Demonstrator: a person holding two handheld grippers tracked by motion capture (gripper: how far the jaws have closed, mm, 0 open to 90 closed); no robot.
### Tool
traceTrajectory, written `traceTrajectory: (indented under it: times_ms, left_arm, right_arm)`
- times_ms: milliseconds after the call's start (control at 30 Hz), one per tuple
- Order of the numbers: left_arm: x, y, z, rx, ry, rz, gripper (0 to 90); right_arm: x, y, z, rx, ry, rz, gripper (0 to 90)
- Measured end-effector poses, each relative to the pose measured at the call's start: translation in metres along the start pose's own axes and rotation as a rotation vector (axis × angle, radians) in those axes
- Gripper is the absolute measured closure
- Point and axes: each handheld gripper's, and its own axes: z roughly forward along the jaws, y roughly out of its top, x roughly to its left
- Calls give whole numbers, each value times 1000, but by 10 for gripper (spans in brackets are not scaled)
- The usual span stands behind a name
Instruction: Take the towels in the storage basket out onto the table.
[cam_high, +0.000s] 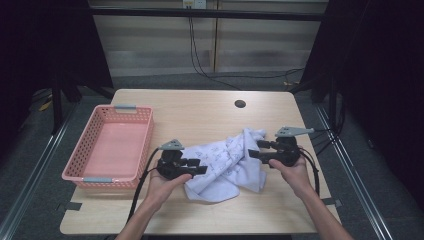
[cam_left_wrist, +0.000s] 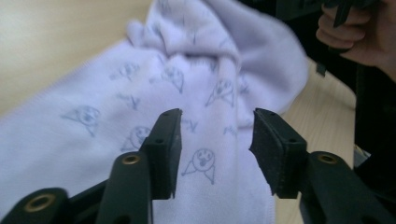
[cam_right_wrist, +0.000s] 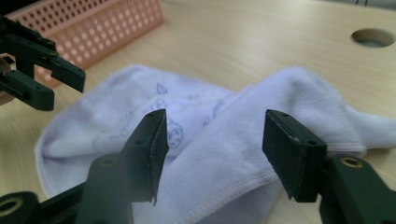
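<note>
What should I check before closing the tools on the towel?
1. Left tool open: ok, jaws apart with nothing between them.
2. Right tool open: ok, jaws apart with nothing between them.
3. Towel between the two tools: ok, it lies crumpled on the table with one tool at each side.
4. Towel edge lined up for the right tool: ok, a hemmed fold sits just past its jaws.
5. Left tool over a towel edge: cannot tell, its jaws face the printed middle of the cloth.
6. Basket ready: ok, it stands empty left of the towel.
</note>
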Motion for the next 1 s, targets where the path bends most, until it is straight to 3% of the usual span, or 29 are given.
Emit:
traceTrajectory:
  times_ms: [33, 100, 133, 167, 233, 267, 300, 367, 400, 433, 500, 567, 633, 700, 733, 833, 867, 933, 1000]
  left_arm:
    - [1, -2, 6, 19, -17, 9, 461]
    - [2, -4, 14, 43, -9, 22, 423]
    - [1, -6, 18, 53, -33, 29, 395]
    - [0, -8, 22, 62, -31, 33, 402]
    - [-5, -12, 31, 112, -9, 72, 435]
    - [-6, -14, 35, 139, 15, 87, 551]
    - [-7, -15, 37, 153, 42, 90, 551]
    - [-4, -15, 37, 155, 70, 86, 750]
    - [-2, -15, 36, 149, 54, 78, 858]
    - [-1, -14, 32, 150, 37, 75, 864]
    - [-3, -10, 22, 113, 24, 73, 867]
    - [-9, -3, 5, 42, -25, 64, 868]
    - [-17, 7, -14, -21, -59, 73, 868]
    - [-30, 16, -30, -75, -81, 103, 868]
    - [-42, 25, -44, -123, -98, 129, 869]
    - [-51, 31, -57, -163, -80, 136, 869]
    - [-58, 33, -68, -179, -101, 140, 869]
    - [-61, 32, -72, -184, -103, 149, 869]
    - [-65, 29, -81, -196, -115, 163, 868]
  right_arm:
    - [-2, -3, 9, 24, -1, -3, 358]
    - [-6, -7, 19, 47, -3, 12, 359]
    - [-7, -10, 23, 55, -7, 14, 367]
    - [-8, -13, 26, 63, -3, 16, 430]
    - [-7, -16, 27, 52, -22, 8, 656]
    - [-7, -15, 25, 46, -15, 25, 771]
    - [-7, -15, 25, 46, -15, 25, 771]
    - [-6, -12, 20, 25, -12, 25, 847]
    - [-8, -9, 14, 11, -23, 25, 863]
    - [-9, -7, 10, 3, -36, 31, 866]
    - [-15, -2, 2, -26, -31, 52, 869]
    - [-17, 2, -2, -39, -41, 50, 870]
    - [-27, 21, -16, -92, -60, 60, 871]
    - [-30, 30, -21, -111, -69, 61, 872]
    - [-39, 46, -28, -139, -99, 75, 872]
    - [-54, 71, -35, -173, -146, 88, 873]
    - [-59, 78, -37, -187, -160, 97, 873]
    - [-64, 86, -40, -200, -174, 99, 873]
    - [-79, 106, -45, -208, -226, 97, 872]
